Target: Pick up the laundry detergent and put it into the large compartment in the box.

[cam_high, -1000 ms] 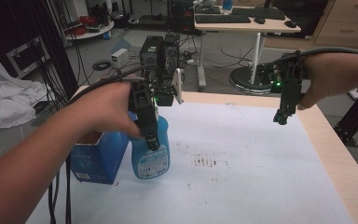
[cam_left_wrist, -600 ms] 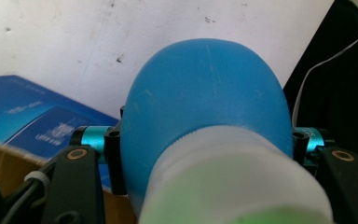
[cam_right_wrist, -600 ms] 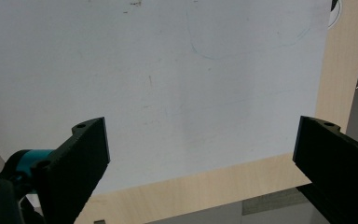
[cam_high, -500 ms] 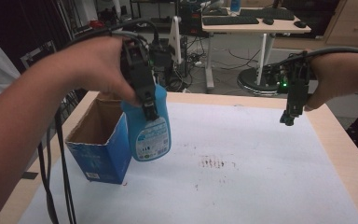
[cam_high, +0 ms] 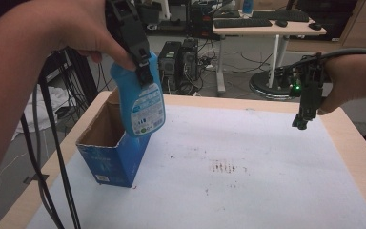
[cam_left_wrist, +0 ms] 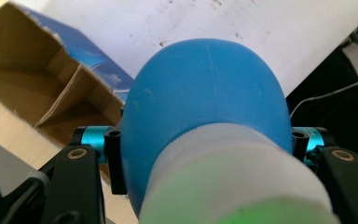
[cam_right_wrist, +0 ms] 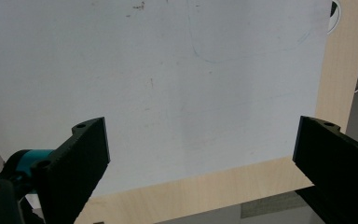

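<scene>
A blue spray bottle (cam_high: 143, 102) with a printed label hangs in the air, and my left gripper (cam_high: 140, 67) is shut on its upper part. The bottle's base is over the right wall of an open blue cardboard box (cam_high: 107, 152) standing at the table's left. In the left gripper view the bottle's rounded blue shoulder (cam_left_wrist: 205, 98) and white collar sit between the two jaws, with the box (cam_left_wrist: 42, 93) open below. My right gripper (cam_high: 303, 114) hovers open and empty above the table's far right. Its two jaws (cam_right_wrist: 200, 158) stand wide apart over the white sheet.
A white sheet (cam_high: 248, 167) with small brown stains covers the wooden table (cam_high: 352, 138). Black cables (cam_high: 52, 157) trail from my left gripper past the table's left edge. Desks, computer towers and a chair base stand behind the table.
My left gripper has lifted the blue bottle from the table beside the box to above the box's rim. The right gripper has kept its place.
</scene>
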{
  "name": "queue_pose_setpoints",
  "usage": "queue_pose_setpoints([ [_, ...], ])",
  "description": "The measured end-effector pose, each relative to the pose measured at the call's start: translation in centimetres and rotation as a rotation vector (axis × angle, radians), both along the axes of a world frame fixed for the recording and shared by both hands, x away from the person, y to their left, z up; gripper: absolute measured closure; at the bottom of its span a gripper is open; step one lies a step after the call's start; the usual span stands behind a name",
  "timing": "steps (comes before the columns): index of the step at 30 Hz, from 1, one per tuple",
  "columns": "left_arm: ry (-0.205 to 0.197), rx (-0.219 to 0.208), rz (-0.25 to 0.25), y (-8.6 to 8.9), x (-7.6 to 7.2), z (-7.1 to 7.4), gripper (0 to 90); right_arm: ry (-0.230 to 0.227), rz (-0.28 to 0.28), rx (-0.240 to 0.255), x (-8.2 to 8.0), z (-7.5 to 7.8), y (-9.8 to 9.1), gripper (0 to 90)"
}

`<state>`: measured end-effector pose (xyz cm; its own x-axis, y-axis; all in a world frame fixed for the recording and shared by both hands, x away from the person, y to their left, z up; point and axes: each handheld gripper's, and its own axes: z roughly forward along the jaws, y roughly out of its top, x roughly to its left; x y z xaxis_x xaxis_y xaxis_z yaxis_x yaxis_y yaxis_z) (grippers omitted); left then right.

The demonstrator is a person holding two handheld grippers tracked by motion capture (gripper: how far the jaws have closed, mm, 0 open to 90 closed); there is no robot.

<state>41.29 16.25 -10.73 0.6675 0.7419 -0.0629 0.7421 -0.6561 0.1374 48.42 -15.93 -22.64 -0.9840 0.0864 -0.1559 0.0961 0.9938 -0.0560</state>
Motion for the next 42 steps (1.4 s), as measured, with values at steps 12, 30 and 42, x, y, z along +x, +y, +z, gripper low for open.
queue_pose_setpoints([
  [12, 0.0, 0.011, 0.239, 4.6, 0.3, 0.9, 38.4, 0.0, 0.003, 0.002, -0.1, -0.1, 0.4, 2.7],
  [30, 0.028, 0.02, 0.41, 8.6, 1.3, -1.8, 38.4, 0.004, 0.007, -0.001, 0.3, -0.4, 0.8, 2.6],
  [42, 0.062, 0.017, 0.444, 9.4, 2.3, -4.9, 38.4, 0.01, 0.006, -0.007, 0.4, -0.7, 0.9, 2.6],
])
